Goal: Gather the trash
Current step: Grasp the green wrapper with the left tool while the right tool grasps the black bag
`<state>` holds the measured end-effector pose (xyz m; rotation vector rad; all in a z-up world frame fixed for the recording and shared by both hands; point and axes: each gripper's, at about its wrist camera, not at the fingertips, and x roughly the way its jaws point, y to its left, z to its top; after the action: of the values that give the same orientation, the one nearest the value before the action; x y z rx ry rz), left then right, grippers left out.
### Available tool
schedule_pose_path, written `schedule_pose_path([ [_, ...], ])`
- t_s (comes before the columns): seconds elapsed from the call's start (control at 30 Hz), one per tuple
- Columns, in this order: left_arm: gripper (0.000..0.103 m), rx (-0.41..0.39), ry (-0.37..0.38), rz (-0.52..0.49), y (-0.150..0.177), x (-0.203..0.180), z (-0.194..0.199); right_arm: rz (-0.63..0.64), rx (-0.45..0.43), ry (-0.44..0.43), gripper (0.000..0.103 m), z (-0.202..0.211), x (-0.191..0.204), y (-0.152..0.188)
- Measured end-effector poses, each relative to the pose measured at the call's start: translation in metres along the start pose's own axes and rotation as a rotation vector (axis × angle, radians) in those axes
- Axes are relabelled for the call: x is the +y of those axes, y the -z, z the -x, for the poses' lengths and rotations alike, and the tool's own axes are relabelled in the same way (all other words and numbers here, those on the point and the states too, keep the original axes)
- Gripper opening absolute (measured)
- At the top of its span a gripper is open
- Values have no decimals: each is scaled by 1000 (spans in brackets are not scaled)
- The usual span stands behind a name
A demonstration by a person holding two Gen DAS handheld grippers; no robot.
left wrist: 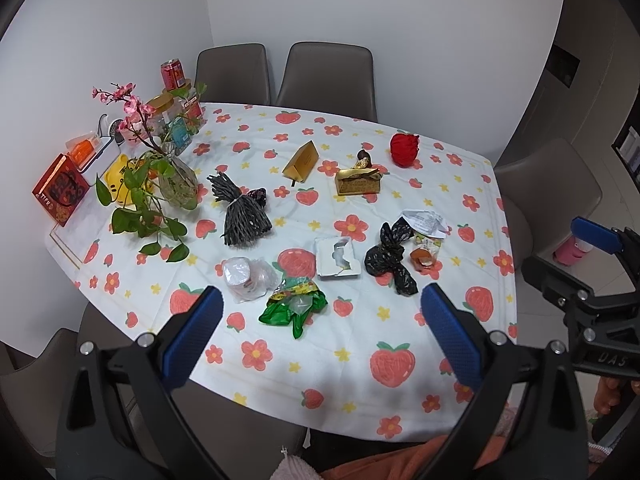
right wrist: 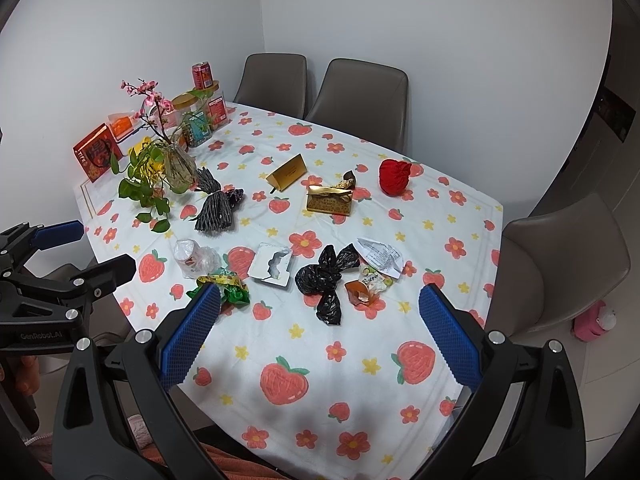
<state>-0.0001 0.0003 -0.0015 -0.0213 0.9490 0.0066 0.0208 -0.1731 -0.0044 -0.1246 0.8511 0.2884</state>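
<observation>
Trash lies across the strawberry-print tablecloth (left wrist: pixel 360 360): a green wrapper (left wrist: pixel 294 306) (right wrist: pixel 224 288), a clear plastic cup in a bag (left wrist: pixel 248 278) (right wrist: pixel 196 258), a white torn tray (left wrist: pixel 338 258) (right wrist: pixel 274 266), a black bag (left wrist: pixel 390 258) (right wrist: pixel 326 280), a crumpled receipt (left wrist: pixel 426 222) (right wrist: pixel 380 256) and snack wrappers (left wrist: pixel 426 254) (right wrist: pixel 368 286). My left gripper (left wrist: pixel 320 336) is open and empty above the near table edge. My right gripper (right wrist: pixel 320 336) is open and empty, also near the front edge.
A vase with plants (left wrist: pixel 176 184), a black tassel bundle (left wrist: pixel 240 210), two gold boxes (left wrist: pixel 302 162) (left wrist: pixel 358 184), a red pouch (left wrist: pixel 404 150), jars and a red can (left wrist: pixel 172 74) sit farther back. Grey chairs (left wrist: pixel 328 76) surround the table.
</observation>
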Motion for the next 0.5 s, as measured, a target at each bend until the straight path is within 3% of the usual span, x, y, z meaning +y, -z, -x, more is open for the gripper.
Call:
schedule_pose_path([
  [0.23, 99, 29, 27, 11, 7, 3, -23, 0, 20, 1, 96, -13, -3, 2],
  [0.5, 99, 70, 43, 4, 17, 13, -70, -1, 63, 3, 94, -71, -7, 3],
])
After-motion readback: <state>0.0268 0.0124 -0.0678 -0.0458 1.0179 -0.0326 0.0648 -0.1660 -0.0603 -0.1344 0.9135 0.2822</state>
